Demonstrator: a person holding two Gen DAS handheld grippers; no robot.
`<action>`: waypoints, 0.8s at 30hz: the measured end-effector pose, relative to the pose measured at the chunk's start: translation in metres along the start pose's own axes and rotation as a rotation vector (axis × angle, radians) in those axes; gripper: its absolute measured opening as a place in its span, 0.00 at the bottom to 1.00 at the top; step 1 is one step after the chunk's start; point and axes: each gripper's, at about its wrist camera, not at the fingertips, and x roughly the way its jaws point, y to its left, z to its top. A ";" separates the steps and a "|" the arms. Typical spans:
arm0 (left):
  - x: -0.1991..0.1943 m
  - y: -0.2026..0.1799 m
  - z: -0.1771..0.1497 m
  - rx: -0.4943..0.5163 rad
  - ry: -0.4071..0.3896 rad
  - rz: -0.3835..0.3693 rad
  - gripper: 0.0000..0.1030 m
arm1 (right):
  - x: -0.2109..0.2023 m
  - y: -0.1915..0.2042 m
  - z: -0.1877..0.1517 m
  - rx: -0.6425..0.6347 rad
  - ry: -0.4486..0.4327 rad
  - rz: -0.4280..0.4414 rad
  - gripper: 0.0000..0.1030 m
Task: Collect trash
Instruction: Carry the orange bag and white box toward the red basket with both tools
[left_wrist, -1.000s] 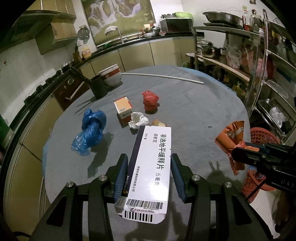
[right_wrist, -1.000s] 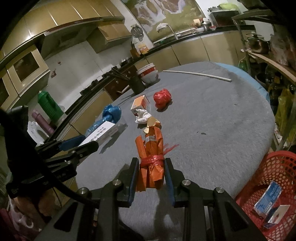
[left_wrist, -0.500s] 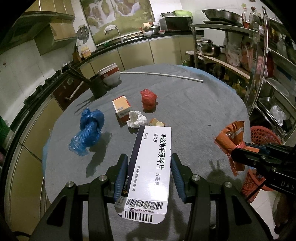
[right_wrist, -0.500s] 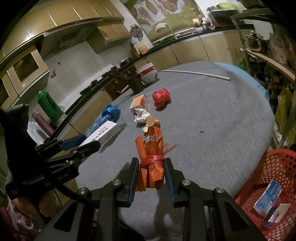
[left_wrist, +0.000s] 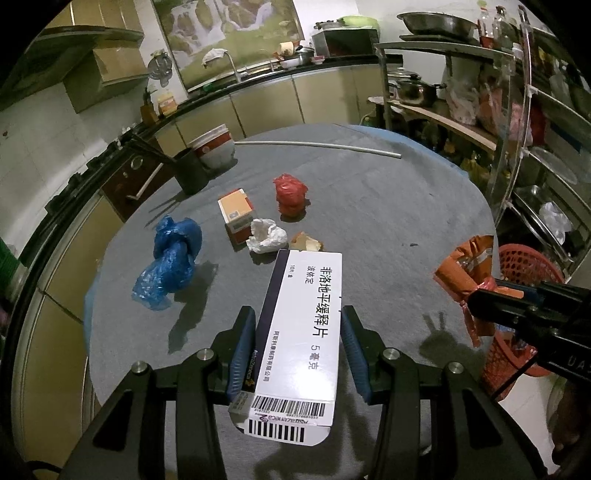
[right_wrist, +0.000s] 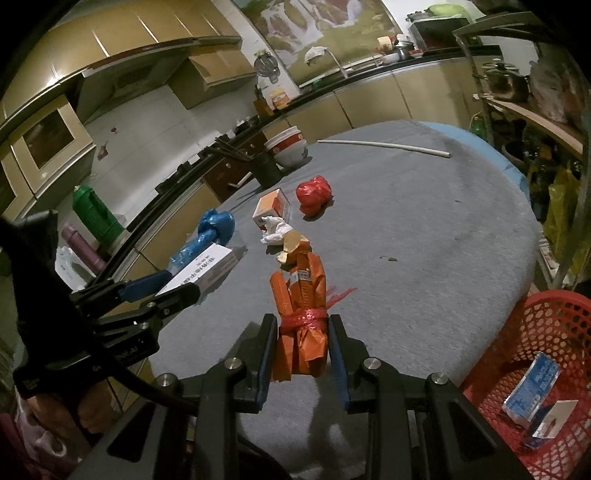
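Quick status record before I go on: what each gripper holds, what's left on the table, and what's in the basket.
left gripper: shut on white box
right gripper: shut on orange wrapper
left on table: blue bag, red bag, small orange box, crumpled tissue, brown scrap
red basket: beside the table, two small cartons inside

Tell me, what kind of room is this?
Most likely a home kitchen: a curved black countertop with a sink tap runs along beige cabinets, a metal shelf rack holds steel pots, and stacked red-and-white bowls sit on the round grey-covered table.
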 end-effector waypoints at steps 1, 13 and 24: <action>0.000 -0.001 0.000 0.003 0.000 0.002 0.47 | -0.002 0.000 -0.001 0.002 -0.001 -0.001 0.29; 0.002 -0.009 0.001 0.022 0.007 0.002 0.47 | -0.011 -0.013 -0.005 0.031 -0.009 -0.012 0.29; 0.006 -0.013 -0.001 0.032 0.021 -0.002 0.47 | -0.015 -0.017 -0.007 0.041 -0.010 -0.014 0.29</action>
